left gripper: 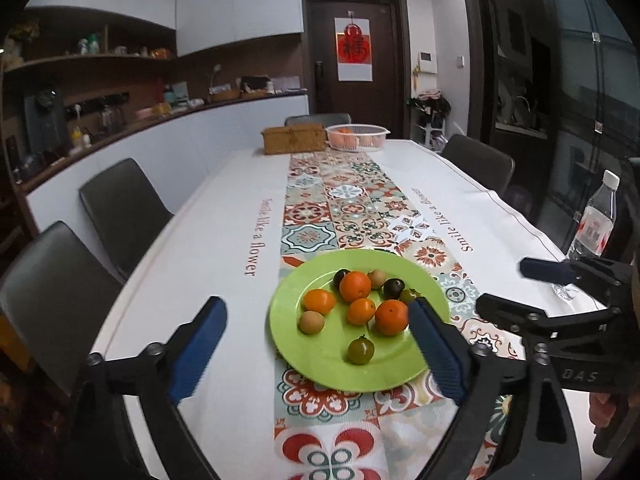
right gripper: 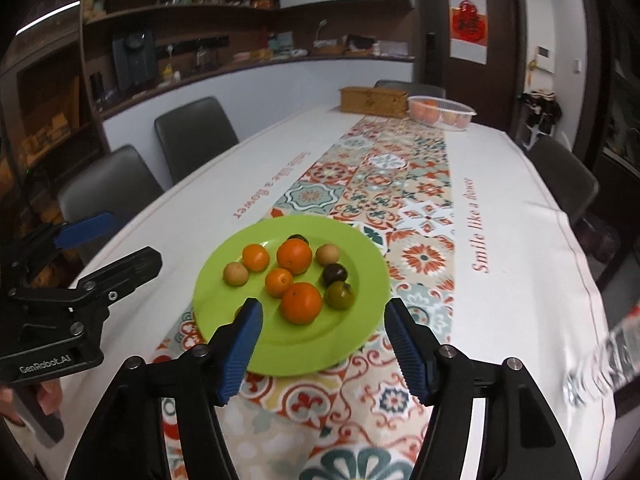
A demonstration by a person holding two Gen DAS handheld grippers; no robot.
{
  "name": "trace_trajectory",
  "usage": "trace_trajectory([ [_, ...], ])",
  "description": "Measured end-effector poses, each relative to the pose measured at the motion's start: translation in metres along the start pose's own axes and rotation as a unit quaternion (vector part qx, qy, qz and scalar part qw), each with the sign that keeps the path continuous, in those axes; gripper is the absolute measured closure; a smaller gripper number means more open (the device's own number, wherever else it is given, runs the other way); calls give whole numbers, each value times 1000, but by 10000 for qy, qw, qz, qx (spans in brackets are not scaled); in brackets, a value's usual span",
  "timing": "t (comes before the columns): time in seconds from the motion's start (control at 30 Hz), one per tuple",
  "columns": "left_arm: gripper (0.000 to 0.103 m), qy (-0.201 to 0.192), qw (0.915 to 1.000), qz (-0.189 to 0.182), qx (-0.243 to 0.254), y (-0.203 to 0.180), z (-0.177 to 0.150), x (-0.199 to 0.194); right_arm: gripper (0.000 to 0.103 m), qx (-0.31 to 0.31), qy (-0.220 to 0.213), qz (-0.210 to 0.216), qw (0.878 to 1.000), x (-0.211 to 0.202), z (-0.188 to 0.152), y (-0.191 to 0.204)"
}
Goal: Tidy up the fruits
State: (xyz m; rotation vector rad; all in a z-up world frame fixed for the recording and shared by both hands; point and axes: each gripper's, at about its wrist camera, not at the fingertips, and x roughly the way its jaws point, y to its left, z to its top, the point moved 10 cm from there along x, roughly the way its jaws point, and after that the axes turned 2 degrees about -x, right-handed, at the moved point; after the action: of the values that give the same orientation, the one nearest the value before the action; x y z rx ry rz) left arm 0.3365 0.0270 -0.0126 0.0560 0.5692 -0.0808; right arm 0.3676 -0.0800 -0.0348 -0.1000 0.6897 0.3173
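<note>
One water bottle (left gripper: 595,222), wicker box (left gripper: 293,138), far basket (left gripper: 357,136)

A green plate (right gripper: 360,340) on the patterned runner holds loose fruit: four oranges (right gripper: 301,303), two tan longans (right gripper: 235,273), and several dark and greenish tomatoes (right gripper: 340,295).

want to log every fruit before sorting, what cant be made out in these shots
- Right wrist view: a fruit on the green plate hides behind the blue left finger; only a sliver shows.
- Left wrist view: the green fruit is partly hidden by the blue right finger.
- Both views: the far clear basket is too small to count its orange fruit.
- Right wrist view: the water bottle is blurred and cut off by the edge.
</note>
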Motion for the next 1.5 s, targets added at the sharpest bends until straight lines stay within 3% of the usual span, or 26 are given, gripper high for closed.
trace_trajectory([
  [0.27, 1, -131, 9999, -6, -22, -12, -6, -38, 17, 258, -377, -345, 9984, -53, -9, -9],
  [0.57, 0, -201, 9998, 11, -3, -30, -22, -77, 13, 287, -587, -612, 9960, -99, -27, -16],
  [1.0, 0, -252, 9997, 49, 34, -48, -38, -123, 13, 289, -716, -588, 9953, -150, -55, -13],
  [1.5, 0, -226, 9996, 167, 28, -56, -48, -147, 13, 313, -776, -597, 9947, -174, -71, -12],
])
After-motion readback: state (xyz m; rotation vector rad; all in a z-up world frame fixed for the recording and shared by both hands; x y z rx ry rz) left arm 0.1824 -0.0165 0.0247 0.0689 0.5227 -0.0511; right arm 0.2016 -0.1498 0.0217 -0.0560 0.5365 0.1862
